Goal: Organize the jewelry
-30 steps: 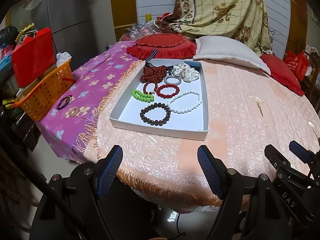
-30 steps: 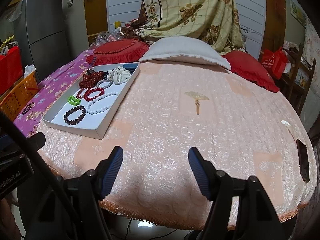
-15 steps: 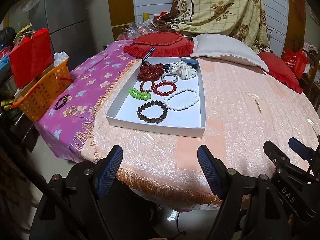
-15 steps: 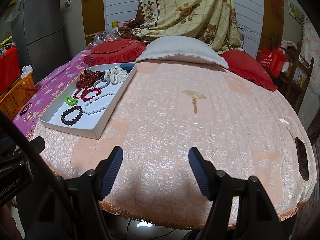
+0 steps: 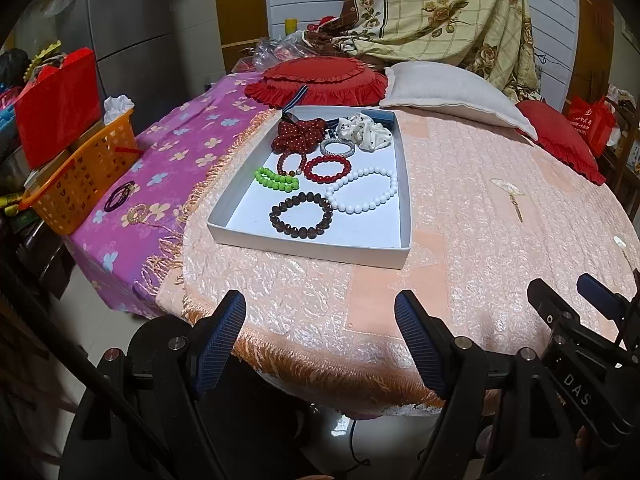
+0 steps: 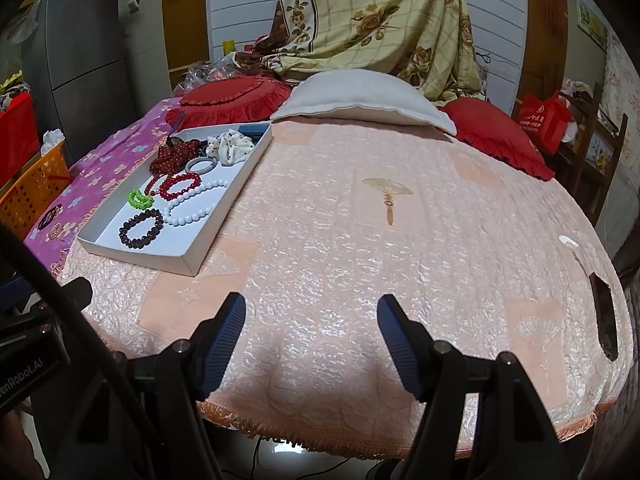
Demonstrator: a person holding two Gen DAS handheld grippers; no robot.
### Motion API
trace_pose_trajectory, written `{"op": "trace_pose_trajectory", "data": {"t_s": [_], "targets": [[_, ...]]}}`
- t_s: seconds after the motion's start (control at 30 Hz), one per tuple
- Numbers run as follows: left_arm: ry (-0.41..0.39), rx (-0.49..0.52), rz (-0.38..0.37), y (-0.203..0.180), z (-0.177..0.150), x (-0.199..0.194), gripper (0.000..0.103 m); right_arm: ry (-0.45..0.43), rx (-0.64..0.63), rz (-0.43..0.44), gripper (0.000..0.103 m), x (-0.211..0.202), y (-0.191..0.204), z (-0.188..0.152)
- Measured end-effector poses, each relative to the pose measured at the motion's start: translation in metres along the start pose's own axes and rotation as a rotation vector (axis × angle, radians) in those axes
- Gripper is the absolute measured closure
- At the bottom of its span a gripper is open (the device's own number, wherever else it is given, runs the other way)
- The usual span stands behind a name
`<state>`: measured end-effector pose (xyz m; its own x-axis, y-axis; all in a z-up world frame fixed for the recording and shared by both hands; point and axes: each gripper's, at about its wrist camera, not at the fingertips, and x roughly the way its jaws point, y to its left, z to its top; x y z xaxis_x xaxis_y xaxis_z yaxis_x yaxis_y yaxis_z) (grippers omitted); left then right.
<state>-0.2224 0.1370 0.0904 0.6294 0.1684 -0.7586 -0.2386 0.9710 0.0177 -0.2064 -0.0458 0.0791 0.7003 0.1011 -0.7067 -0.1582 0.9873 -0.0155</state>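
You're in a home: ahead of your grippers, quilted round table (image 6: 400,240) w/ cushions (image 5: 316,80), draped blanket (image 6: 380,16), fridge (image 6: 80,48) far left.

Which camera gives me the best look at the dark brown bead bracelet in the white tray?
The left wrist view: the dark brown bracelet lies near the middle of the picture, large and seen from above, at the near end of the white tray. The right wrist view shows it smaller, off to the left and more slanted.
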Motion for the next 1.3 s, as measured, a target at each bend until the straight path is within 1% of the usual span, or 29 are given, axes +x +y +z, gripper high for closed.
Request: {"op": "trace_pose_trajectory", "data": {"t_s": [0.37,1.17,1.23,1.3], "targets": [[0.015,-0.001,-0.003,-0.0006,-0.0024,0.0043,0.063,0.007,0.0,0.0,0.032,0.003,-0.0038,0.0004],[0.02,0.002,-0.018,-0.0034,-0.0048,0.0083,0.064,0.011,-0.002,0.014,0.031,0.0089,-0.0022,-0.0024],[0.017,0.005,-0.022,-0.0055,-0.004,0.0081,0.064,0.012,0.003,0.018,0.031,0.0097,-0.0026,-0.0025],[0.01,0.012,-0.026,-0.0077,-0.0029,0.0064,0.068,0.012,0.007,0.022,0.031,0.0102,-0.0032,-0.0028]]}}
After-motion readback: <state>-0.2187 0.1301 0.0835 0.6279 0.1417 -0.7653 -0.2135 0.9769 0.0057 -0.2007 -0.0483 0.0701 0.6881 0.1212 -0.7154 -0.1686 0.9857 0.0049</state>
